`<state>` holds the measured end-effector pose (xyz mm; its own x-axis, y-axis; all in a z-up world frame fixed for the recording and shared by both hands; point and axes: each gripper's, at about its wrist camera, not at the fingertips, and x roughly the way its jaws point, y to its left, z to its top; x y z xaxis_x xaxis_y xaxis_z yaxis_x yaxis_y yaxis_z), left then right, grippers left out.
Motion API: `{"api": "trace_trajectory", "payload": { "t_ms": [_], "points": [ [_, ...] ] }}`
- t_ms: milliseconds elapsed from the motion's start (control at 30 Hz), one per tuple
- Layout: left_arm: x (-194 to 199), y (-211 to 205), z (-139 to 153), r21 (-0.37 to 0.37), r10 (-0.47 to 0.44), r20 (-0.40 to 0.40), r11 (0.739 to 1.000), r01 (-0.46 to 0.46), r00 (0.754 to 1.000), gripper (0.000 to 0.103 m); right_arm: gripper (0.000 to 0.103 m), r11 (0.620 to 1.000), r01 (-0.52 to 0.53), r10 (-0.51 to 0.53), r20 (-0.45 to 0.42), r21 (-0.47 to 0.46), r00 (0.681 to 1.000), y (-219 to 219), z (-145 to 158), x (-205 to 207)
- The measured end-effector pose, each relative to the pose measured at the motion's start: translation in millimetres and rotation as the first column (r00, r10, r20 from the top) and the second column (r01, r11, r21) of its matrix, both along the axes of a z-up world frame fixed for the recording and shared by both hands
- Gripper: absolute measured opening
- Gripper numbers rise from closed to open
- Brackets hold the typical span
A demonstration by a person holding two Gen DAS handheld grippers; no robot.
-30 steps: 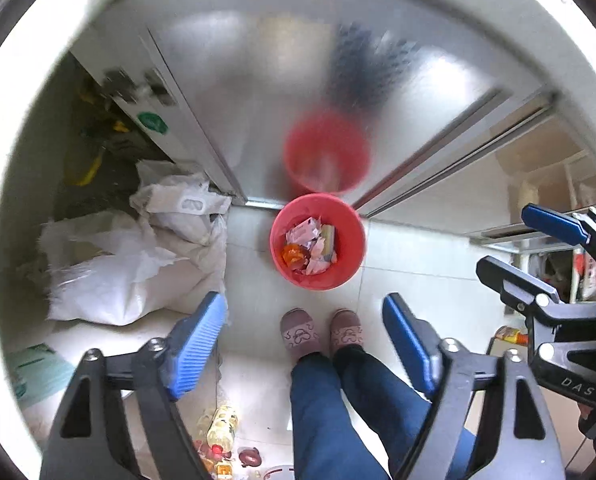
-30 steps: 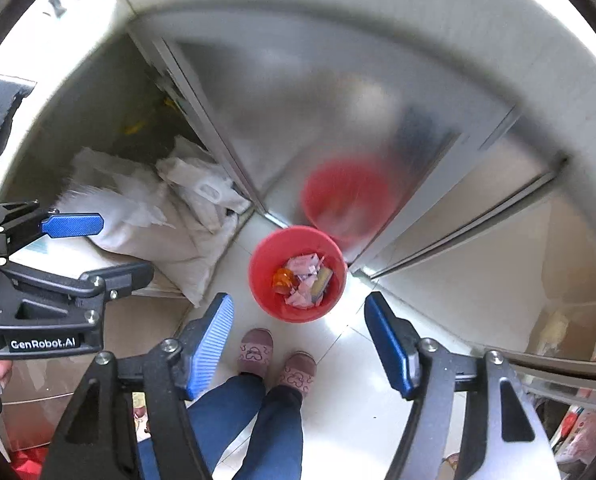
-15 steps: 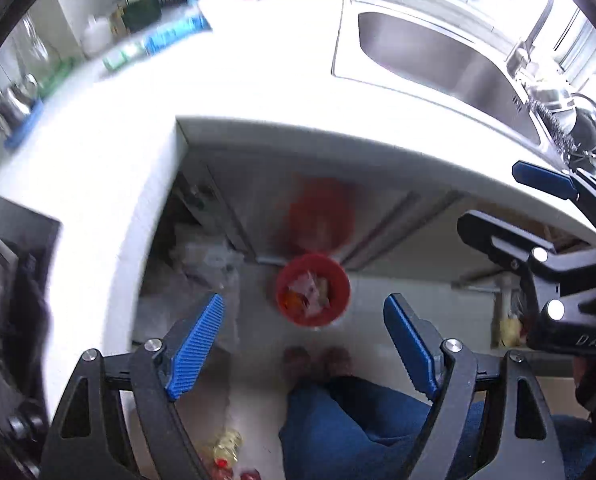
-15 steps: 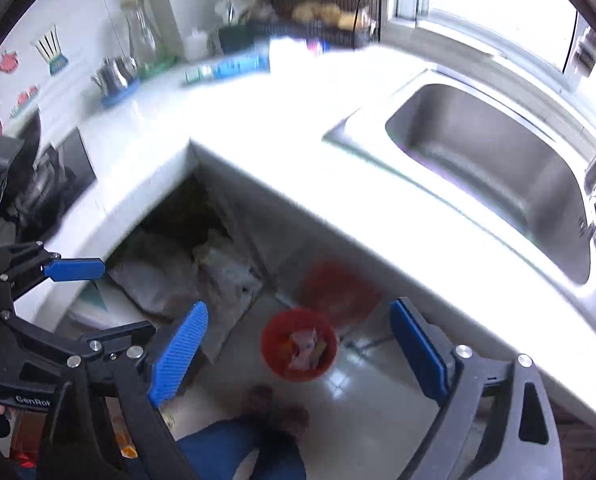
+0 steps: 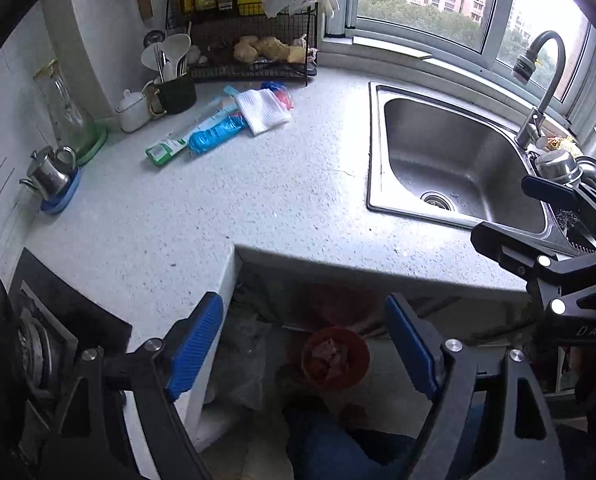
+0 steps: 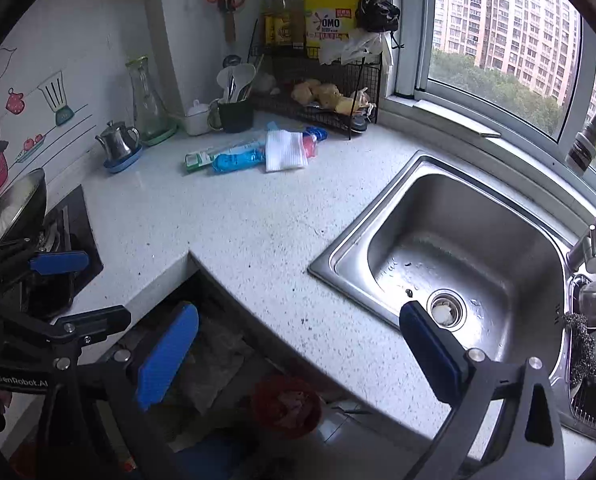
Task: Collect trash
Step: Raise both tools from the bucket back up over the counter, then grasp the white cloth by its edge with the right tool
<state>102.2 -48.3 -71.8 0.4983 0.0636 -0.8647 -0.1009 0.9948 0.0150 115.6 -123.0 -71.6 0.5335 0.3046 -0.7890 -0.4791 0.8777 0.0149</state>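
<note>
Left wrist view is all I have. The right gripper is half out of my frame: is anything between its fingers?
Observer: No. The right gripper has nothing between its fingers, and its jaws are opening.
Operator: Any scraps in the sink? Too small to tell on my side.
Observer: A pale lump sits in the drain strainer.
Operator: What's on the stove at my left edge?
Observer: A metal wok, with what looks like something white inside.
</note>
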Motion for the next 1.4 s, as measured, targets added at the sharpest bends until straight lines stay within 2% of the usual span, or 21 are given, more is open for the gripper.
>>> {"api": "trace_trajectory", "payload": {
  "t_ms": [167, 233, 333, 567, 867, 1000, 1100, 1167, 1200, 1400],
  "points": [
    [34.2, 27.1, 10.1, 0.019, -0.013, 0.014, 1.000, 0.012, 1.000, 0.081, 0.101, 1.000, 0.008, -0.008, 0.015, 0.017, 1.000, 16.1, 7.4, 26.9],
    [49.5, 40.7, 11.4, 0.022, -0.016, 0.023, 1.000, 0.016, 1.000, 0.091, 0.101, 1.000, 0.006, -0.007, 0.016, 0.018, 1.000, 25.1, 7.8, 41.8],
    [74.4, 65.5, 14.1, 0.022, -0.029, 0.024, 0.999, 0.028, 0.999, 0.091, 0.101, 1.000, 0.020, -0.020, 0.015, 0.013, 1.000, 39.2, 7.8, 68.6],
    [141.9, 118.7, -1.6, -0.013, -0.073, -0.044, 0.997, 0.072, 0.996, 0.092, 0.101, 0.997, 0.073, -0.072, -0.051, 0.027, 0.996, 68.6, -0.5, 131.7],
    [215.7, 191.5, -38.1, -0.077, -0.125, -0.124, 0.990, 0.116, 0.984, 0.092, 0.101, 0.996, 0.078, -0.083, -0.143, -0.041, 0.986, 127.3, -37.8, 204.3],
    [240.0, 217.5, -56.8, -0.063, -0.140, -0.166, 0.989, 0.131, 0.976, 0.092, 0.101, 0.995, 0.055, -0.070, -0.184, -0.089, 0.980, 149.7, -59.7, 228.3],
    [253.4, 234.9, -67.7, -0.084, -0.135, -0.185, 0.989, 0.121, 0.974, 0.092, 0.101, 0.991, 0.047, -0.072, -0.210, -0.122, 0.975, 161.6, -75.3, 245.1],
    [259.8, 242.6, -75.0, -0.086, -0.136, -0.197, 0.989, 0.121, 0.971, 0.092, 0.096, 0.988, 0.036, -0.069, -0.226, -0.150, 0.972, 168.6, -86.2, 254.2],
    [262.0, 245.3, -78.0, -0.088, -0.137, -0.202, 0.989, 0.121, 0.970, 0.092, 0.090, 0.985, 0.029, -0.069, -0.232, -0.170, 0.970, 171.6, -91.0, 257.7],
    [269.0, 260.1, -93.3, -0.132, -0.135, -0.216, 0.985, 0.108, 0.967, 0.091, 0.087, 0.980, 0.017, -0.071, -0.272, -0.199, 0.960, 177.6, -111.2, 270.3]
  ]
}}
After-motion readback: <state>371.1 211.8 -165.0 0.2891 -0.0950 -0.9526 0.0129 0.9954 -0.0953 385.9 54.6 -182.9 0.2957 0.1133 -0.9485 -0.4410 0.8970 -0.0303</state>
